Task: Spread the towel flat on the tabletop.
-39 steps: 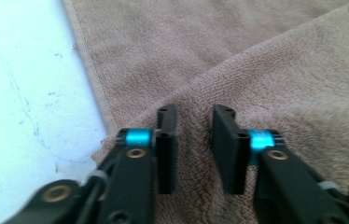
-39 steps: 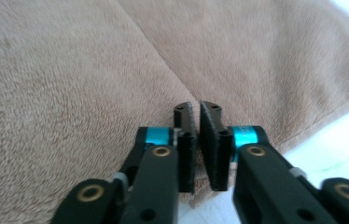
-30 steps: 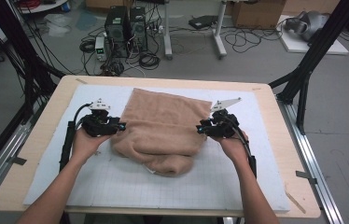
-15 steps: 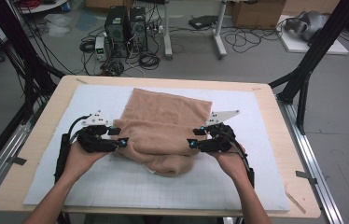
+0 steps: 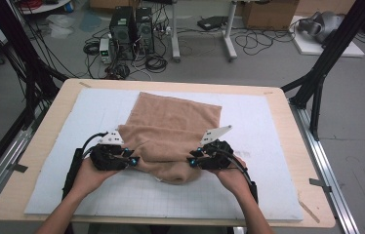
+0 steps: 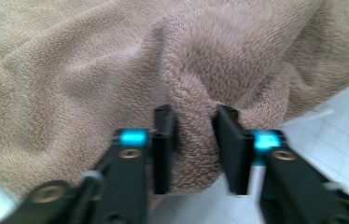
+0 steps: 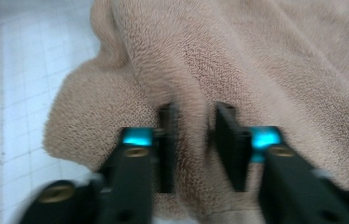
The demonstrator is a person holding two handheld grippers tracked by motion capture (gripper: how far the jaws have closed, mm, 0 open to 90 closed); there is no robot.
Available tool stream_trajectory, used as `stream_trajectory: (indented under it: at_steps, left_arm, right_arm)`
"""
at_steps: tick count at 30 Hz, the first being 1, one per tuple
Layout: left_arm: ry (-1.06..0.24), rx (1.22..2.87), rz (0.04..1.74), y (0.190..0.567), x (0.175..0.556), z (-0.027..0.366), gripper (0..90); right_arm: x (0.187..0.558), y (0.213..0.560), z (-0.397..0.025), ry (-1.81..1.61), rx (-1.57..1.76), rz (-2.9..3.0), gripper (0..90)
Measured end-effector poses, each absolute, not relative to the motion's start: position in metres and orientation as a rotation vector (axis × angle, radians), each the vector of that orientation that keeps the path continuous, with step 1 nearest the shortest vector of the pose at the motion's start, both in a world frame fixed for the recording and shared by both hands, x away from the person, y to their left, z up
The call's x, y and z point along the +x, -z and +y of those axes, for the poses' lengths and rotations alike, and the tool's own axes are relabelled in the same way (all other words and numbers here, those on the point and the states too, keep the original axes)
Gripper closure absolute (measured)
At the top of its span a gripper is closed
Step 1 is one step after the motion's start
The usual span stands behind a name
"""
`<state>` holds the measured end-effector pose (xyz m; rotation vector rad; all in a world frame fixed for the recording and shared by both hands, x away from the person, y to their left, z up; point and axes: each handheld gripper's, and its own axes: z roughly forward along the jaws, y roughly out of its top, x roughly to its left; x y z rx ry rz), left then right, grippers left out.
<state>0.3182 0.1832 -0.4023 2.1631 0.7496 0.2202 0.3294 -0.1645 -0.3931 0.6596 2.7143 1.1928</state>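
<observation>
Towel [image 5: 171,131] (tan) pinched by left gripper [image 6: 193,140] and right gripper [image 7: 195,140].

A white gridded mat [image 5: 268,126] covers most of a pale wooden table [image 5: 288,97], which stands on a grey floor [image 5: 361,107]. Beyond the far edge of the table, two black computer towers [image 5: 132,27] stand side by side among loose black cables [image 5: 157,62], with the white legs of another table [image 5: 228,34] just to their right. Black frame poles [image 5: 332,53] slant down at both sides, a cardboard box [image 5: 268,12] sits at the back right, and a white board [image 5: 324,41] lies on the floor near it
</observation>
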Motion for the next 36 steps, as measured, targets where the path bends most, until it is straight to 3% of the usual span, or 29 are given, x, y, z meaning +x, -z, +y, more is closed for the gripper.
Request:
stream_trajectory:
  at_steps: [3, 13, 22, 26, 30, 36]
  left_arm:
    - [-0.246, 2.128, 0.774, 0.4, 0.323, 0.185, 77.6]
    - [-0.381, 2.089, 0.831, 0.372, 0.378, 0.162, 78.6]
    - [-0.371, 2.158, 0.916, 0.402, 0.418, 0.135, 76.6]
    - [-0.358, 2.146, 0.926, 0.4, 0.42, 0.141, 66.7]
    - [-0.352, 2.117, 0.912, 0.389, 0.411, 0.153, 56.0]
    - [-0.366, 2.081, 0.894, 0.378, 0.386, 0.183, 51.1]
  right_arm:
    - [0.335, 0.39, -0.169, -1.195, 0.695, 2.678, 83.3]
    - [0.382, 0.368, -0.187, -1.115, 0.836, 2.562, 83.8]
    - [0.42, 0.404, -0.195, -0.962, 1.027, 2.588, 83.8]
    - [0.421, 0.41, -0.195, -0.971, 1.018, 2.599, 81.1]
    - [0.415, 0.4, -0.198, -1.039, 0.986, 2.57, 70.4]
    - [0.394, 0.38, -0.202, -1.099, 0.933, 2.509, 60.4]
